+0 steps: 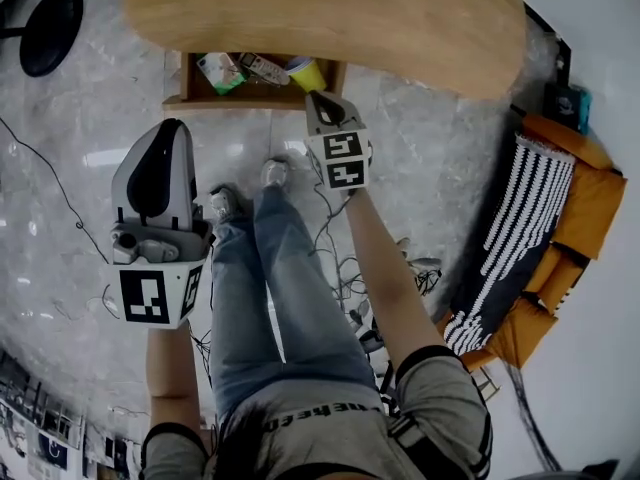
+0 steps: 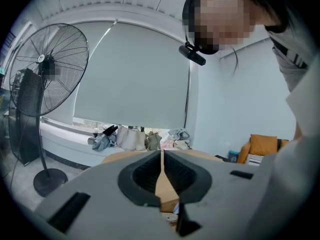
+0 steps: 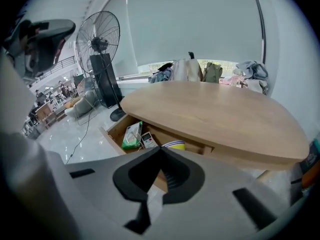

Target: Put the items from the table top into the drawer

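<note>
Head view: open wooden drawer (image 1: 240, 99) sits pulled out under the near edge of the rounded light-wood table (image 1: 330, 13). Inside it, left to right, are a green-and-white packet (image 1: 220, 71), a white remote control (image 1: 263, 68) and a yellow paper cup with a dark rim stripe (image 1: 306, 73), close together.

My right claw (image 1: 314, 97) hangs just at the drawer's right front corner, beside the cup, tilted down. Right gripper view: its jaws are pressed together with nothing between them, tips meeting in front of the drawer's edge. The same three items show past them in the drawer.

My left claw (image 1: 172, 126) is well off to the left of the drawer, over the pale marble floor (image 1: 420, 158), clear of everything. Left gripper view: jaws closed tip to tip, nothing pinched, pointing roughly level across the table top.

My legs in blue jeans (image 1: 270, 298) stand between the two claws. An orange sofa with a black-and-white striped cushion (image 1: 585, 203) is at the right. A black pedestal fan (image 2: 47, 69) stands beyond the table.
</note>
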### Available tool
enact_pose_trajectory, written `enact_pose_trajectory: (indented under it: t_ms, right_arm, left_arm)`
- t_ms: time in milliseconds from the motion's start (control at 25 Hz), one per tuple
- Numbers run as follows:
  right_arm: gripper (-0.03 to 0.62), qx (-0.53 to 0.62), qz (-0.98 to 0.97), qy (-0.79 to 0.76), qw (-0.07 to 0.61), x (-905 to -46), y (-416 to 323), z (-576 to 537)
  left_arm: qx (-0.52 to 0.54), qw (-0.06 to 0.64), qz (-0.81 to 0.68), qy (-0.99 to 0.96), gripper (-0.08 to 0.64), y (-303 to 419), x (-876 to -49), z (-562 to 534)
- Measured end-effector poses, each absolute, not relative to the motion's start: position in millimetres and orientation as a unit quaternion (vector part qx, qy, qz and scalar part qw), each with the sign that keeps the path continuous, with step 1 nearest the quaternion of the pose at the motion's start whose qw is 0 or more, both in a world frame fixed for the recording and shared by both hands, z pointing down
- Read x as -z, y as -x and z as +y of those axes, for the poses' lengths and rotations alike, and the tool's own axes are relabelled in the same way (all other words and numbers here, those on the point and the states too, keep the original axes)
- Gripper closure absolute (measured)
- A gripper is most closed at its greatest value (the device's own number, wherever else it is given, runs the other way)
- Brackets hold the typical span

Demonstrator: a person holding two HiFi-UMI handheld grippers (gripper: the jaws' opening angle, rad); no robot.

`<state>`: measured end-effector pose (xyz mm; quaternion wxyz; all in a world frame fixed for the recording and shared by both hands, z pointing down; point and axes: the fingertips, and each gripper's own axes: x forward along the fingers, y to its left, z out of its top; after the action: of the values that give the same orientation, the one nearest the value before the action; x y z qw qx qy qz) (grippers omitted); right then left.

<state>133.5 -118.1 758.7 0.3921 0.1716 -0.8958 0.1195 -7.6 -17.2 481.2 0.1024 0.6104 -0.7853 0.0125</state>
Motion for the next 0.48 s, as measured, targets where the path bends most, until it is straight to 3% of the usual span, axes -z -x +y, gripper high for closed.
enact_pose_trajectory:
  t_ms: [480]
  right_arm:
    - [0.589, -0.133, -0.909, -0.239, 0.313, -673, -143, -86]
  left_arm:
    - [-0.009, 0.090, -0.766, -0.636, 0.540, 0, -442, 21]
